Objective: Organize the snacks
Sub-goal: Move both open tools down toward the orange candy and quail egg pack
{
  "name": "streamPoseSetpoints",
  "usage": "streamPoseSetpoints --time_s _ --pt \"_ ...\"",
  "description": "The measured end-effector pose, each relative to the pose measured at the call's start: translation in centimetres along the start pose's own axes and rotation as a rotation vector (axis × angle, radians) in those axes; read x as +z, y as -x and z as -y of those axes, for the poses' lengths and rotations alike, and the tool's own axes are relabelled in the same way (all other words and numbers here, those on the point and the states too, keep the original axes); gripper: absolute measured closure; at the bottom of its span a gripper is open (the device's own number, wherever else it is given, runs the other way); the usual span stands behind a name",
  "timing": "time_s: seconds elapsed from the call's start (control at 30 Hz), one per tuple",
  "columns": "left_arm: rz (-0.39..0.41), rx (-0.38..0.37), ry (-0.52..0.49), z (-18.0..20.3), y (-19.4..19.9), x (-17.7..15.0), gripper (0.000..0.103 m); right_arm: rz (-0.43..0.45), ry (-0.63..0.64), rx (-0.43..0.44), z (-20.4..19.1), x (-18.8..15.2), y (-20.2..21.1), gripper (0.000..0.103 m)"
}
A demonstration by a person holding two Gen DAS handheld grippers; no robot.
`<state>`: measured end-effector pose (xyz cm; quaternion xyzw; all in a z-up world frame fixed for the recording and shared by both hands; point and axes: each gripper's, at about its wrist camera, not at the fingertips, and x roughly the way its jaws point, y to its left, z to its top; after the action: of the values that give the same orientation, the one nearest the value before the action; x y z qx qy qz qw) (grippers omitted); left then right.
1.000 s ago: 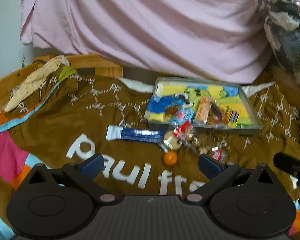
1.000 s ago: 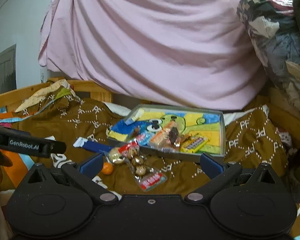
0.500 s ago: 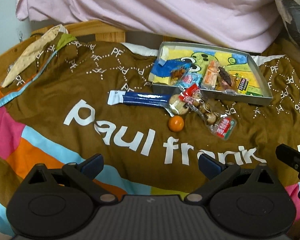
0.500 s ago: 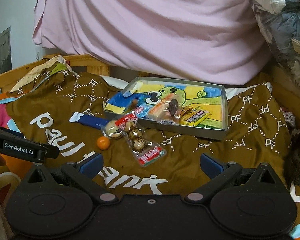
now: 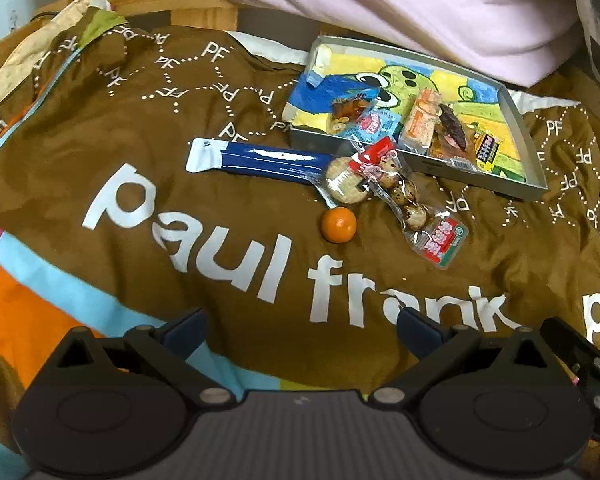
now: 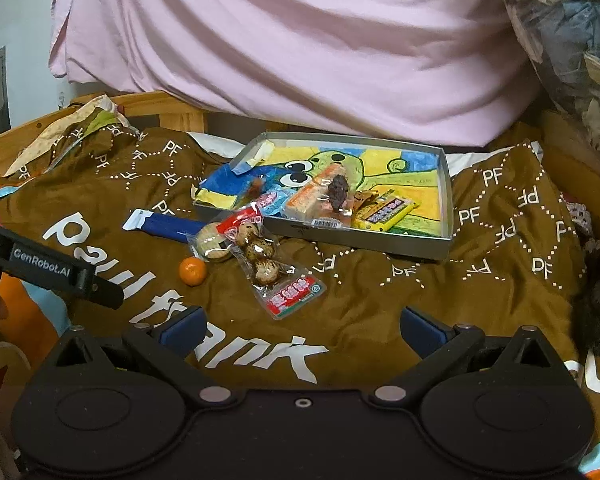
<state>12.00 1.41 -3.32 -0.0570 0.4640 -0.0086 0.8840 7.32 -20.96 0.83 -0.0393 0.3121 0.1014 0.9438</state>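
Both cameras have tipped down since a second ago, showing more blanket point(image 5: 148, 168). Left gripper point(image 5: 300, 326) and right gripper point(image 6: 300, 326) hover wide, empty. At twelve o'clock: orange point(image 5: 339, 224), egg pack point(image 5: 416, 208), biscuit point(image 5: 345, 185); tray point(image 5: 534, 140) at one.

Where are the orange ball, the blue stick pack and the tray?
orange ball point(image 5: 339, 224), left wrist view, its middle.
blue stick pack point(image 5: 260, 160), left wrist view, its middle.
tray point(image 6: 360, 242), right wrist view, near wall.
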Motion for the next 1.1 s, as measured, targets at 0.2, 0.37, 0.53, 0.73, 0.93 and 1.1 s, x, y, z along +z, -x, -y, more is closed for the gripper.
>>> streamPoseSetpoints --time_s 0.2,0.37,0.53,0.73,0.93,1.1 --pt "-0.037 0.019 -0.065 0.3 -1.8 1.2 0.000 -0.015 0.013 0.000 -0.2 0.1 -0.9 0.001" --pt "-0.065 0.010 -0.104 0.7 -3.1 1.6 0.000 -0.035 0.027 0.014 0.0 0.5 -2.3 0.001" --pt "-0.076 0.005 -0.099 0.6 -4.3 2.4 0.000 -0.034 0.074 0.009 0.0 1.0 -3.7 0.001" --pt "-0.070 0.030 -0.078 0.3 -5.7 3.3 0.000 -0.027 0.110 0.024 0.3 2.0 -6.1 0.001" --pt "-0.062 0.042 -0.074 0.3 -5.9 4.0 0.000 -0.002 0.140 0.034 0.4 3.3 -7.8 0.001" --pt "-0.055 0.028 -0.061 0.5 -5.4 4.2 0.000 -0.021 0.122 0.033 0.9 4.4 -8.4 0.001"
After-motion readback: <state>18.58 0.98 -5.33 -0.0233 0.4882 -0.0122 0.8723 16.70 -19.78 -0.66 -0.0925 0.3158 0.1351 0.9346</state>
